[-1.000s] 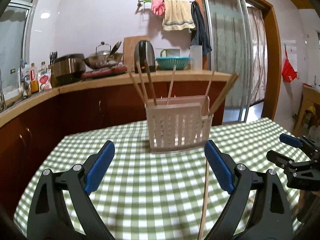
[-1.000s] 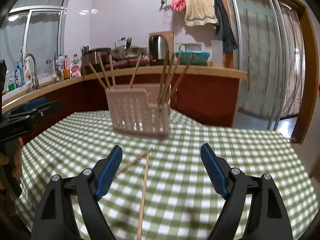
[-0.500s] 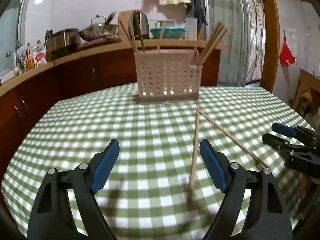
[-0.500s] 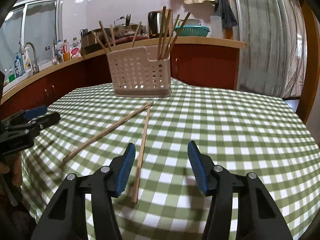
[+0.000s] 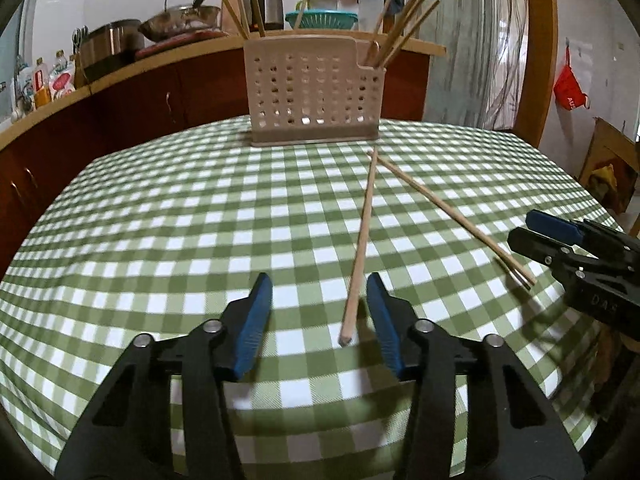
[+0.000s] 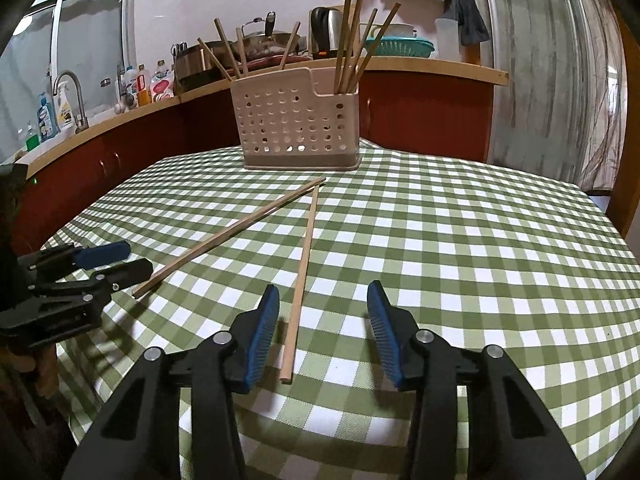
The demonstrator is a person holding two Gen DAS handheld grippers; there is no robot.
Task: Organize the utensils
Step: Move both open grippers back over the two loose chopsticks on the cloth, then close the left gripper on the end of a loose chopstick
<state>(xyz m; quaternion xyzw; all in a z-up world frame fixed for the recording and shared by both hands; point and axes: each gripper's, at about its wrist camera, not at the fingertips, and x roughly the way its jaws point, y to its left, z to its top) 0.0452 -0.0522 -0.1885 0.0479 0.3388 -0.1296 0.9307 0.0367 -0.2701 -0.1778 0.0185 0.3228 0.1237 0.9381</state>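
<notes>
Slender wooden chopsticks (image 5: pixel 362 240) on checked tablecloth (image 5: pixel 200 220); perforated plastic caddy (image 5: pixel 314 94).

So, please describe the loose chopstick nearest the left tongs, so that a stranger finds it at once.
On the green checked tablecloth, before the beige perforated holder, two loose chopsticks form a V. This chopstick ends between the open left tongs; the other chopstick slants toward the right tongs.

Black plastic left claw (image 5: pixel 318 312) and right claw (image 6: pixel 323 328), blue ribbed pads, silver rivets.
</notes>
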